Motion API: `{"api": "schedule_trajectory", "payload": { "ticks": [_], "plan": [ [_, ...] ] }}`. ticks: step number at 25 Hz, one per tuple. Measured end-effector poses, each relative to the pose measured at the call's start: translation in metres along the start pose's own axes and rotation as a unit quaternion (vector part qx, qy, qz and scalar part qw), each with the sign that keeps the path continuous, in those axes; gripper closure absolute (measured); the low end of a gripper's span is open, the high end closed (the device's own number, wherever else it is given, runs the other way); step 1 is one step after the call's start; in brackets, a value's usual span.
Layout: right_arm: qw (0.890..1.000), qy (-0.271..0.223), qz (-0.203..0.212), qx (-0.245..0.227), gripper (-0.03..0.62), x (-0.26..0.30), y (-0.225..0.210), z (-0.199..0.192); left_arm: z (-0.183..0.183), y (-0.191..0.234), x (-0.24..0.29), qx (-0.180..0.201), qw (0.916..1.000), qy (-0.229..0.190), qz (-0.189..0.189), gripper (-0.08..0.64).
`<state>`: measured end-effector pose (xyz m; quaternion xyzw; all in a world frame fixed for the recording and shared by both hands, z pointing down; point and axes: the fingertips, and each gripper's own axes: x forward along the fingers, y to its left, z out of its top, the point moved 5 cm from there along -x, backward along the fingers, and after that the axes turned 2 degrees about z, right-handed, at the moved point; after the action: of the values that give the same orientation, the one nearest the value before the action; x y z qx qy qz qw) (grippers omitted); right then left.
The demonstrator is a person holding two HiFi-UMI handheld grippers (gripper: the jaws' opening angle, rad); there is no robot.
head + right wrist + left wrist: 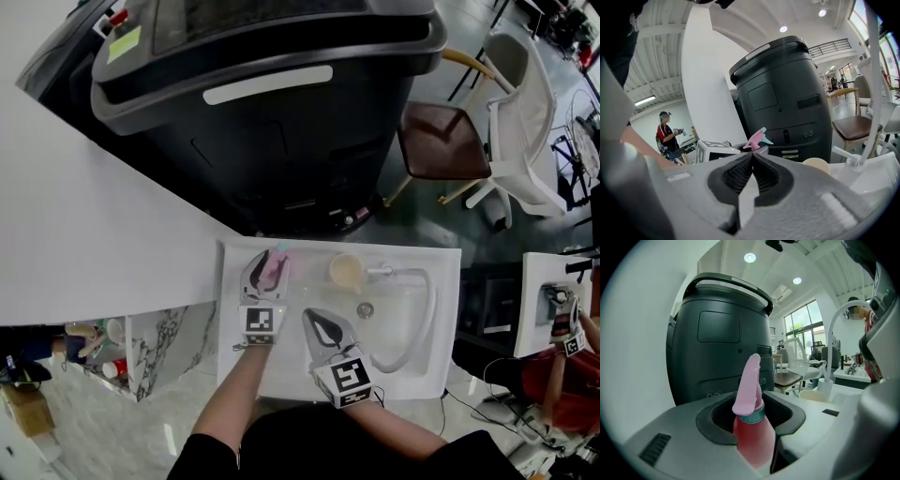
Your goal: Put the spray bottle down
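Observation:
A spray bottle [753, 432] with red liquid and a pink trigger head stands nearly upright between the jaws of my left gripper [753, 411], whose pads press on its body. From the head view the bottle [275, 269] and left gripper [267, 262] are over the back left corner of the white sink [281, 380]. Whether its base touches the sink is hidden. My right gripper [310, 317] hovers over the sink's middle, its jaws shut with nothing held [752, 158]. The bottle's pink head [757, 139] shows just beyond it.
A beige cup [346, 272], a drain [365, 309] and a curved white faucet [419, 314] share the sink. A big black machine [272, 103] stands right behind it. Chairs [441, 141] are at the back right. A person [668, 133] stands far off to the left.

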<state>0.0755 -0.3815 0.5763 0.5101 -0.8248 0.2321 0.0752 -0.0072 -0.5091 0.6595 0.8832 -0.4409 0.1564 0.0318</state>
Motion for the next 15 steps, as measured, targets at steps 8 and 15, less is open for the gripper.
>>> {"api": "schedule_trajectory", "payload": {
  "ticks": [8,15],
  "plan": [
    [1.0,-0.01,-0.001,0.004,0.594,-0.013,0.006,0.006,-0.006,0.001,-0.01,-0.053,0.9984,0.012,-0.015,0.25],
    [1.0,-0.023,-0.011,-0.01,0.594,-0.043,0.015,0.006,0.015,0.004,-0.061,-0.099,0.9946,0.023,0.017,0.242]
  ]
}}
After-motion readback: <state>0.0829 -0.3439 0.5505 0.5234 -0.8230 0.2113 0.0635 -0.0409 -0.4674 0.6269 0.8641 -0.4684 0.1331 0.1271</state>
